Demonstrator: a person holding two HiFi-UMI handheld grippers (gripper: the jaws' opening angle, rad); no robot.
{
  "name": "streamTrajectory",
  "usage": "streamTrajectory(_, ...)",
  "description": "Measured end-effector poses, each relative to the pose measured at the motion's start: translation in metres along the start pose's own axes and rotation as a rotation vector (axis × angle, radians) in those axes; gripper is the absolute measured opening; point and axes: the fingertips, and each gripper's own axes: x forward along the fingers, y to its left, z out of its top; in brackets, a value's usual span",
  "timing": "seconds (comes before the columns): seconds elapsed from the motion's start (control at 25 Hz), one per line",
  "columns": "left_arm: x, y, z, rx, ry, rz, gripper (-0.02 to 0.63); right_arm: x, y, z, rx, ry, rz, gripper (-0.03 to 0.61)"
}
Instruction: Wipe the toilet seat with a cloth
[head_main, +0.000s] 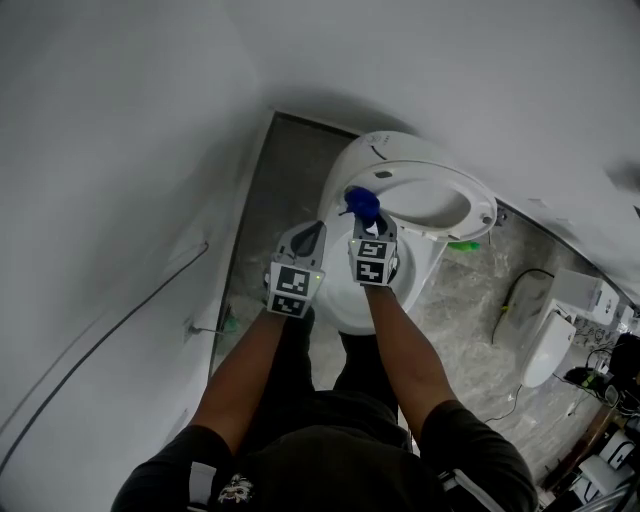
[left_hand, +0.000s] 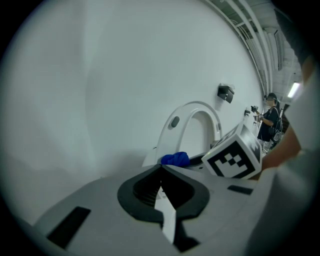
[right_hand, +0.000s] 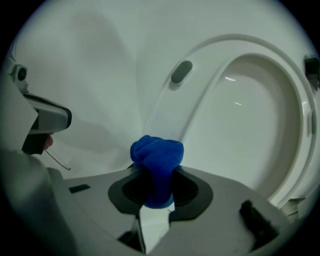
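Cloth (right_hand: 156, 155) of bright blue sits bunched into a small wad in the right claw (head_main: 366, 222), whose jaws are clamped on its lower part so that only a rounded tuft stands out past the tips. The wad hangs just in front of the toilet seat (right_hand: 165, 100), which stands raised with its underside and a grey bumper (right_hand: 181, 71) facing the person; whether cloth and seat touch I cannot tell. The left claw (left_hand: 161, 170) is closed with nothing between its jaws and hovers just left of the right one, above the near rim of the bowl (head_main: 345, 305). The main risk, as I judge it, lies in how little cloth shows: pressed at a poor angle, the hard jaw tips could meet the plastic before the fabric and scrape it. Drag along the ring could also tug the wad sideways out of the grip and drop it into the bowl below. A firm push or a catch on the edge might rock the upright seat and bring it swinging down onto the claws, since the left claw is not steadying it.
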Motion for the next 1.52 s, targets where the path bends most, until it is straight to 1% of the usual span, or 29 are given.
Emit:
streamTrajectory(0.28, -0.01, -0.002, 0.029, 0.027, -0.017, -0.013, 0.011, -0.031, -0.017, 0.049, 0.018, -0.067, -0.048, 0.091)
streamTrajectory(0.52, -0.003, -0.014, 0.059, 0.096, -0.037, -0.082, 0.011, -0.06, -0.04, 0.085, 0.062, -0.134, -0.101, 0.092)
streamTrajectory(0.8, 0.008, -0.015, 0.097, 0.159, -0.064, -0.096, 0.011, -0.09, -0.058, 0.107, 0.094, -0.172, -0.142, 0.091)
streamTrajectory(0.96, 0.025, -0.022, 0.11, 0.237, -0.064, -0.127, 0.011, -0.104, -0.066, 0.113, 0.099, -0.188, -0.16, 0.092)
streamTrajectory(1.16, 0.052, -0.033, 0.118, 0.371, -0.039, -0.161, 0.016, -0.135, -0.069, 0.11, 0.128, -0.213, -0.181, 0.092)
streamTrajectory(1.24, 0.065, -0.039, 0.122, 0.441, -0.03, -0.184, 0.036, -0.148, -0.071, 0.104, 0.14, -0.217, -0.193, 0.092)
streamTrajectory(1.32, 0.078, -0.045, 0.125, 0.506, -0.021, -0.205, 0.089, -0.16, -0.07, 0.097, 0.145, -0.215, -0.198, 0.092)
streamTrajectory(1.44, 0.092, -0.05, 0.127, 0.583, -0.009, -0.22, 0.1, -0.175, -0.059, 0.085, 0.148, -0.208, -0.195, 0.092)
streamTrajectory(1.52, 0.099, -0.053, 0.128, 0.614, -0.004, -0.228, 0.104, -0.185, -0.051, 0.079, 0.159, -0.207, -0.193, 0.092)
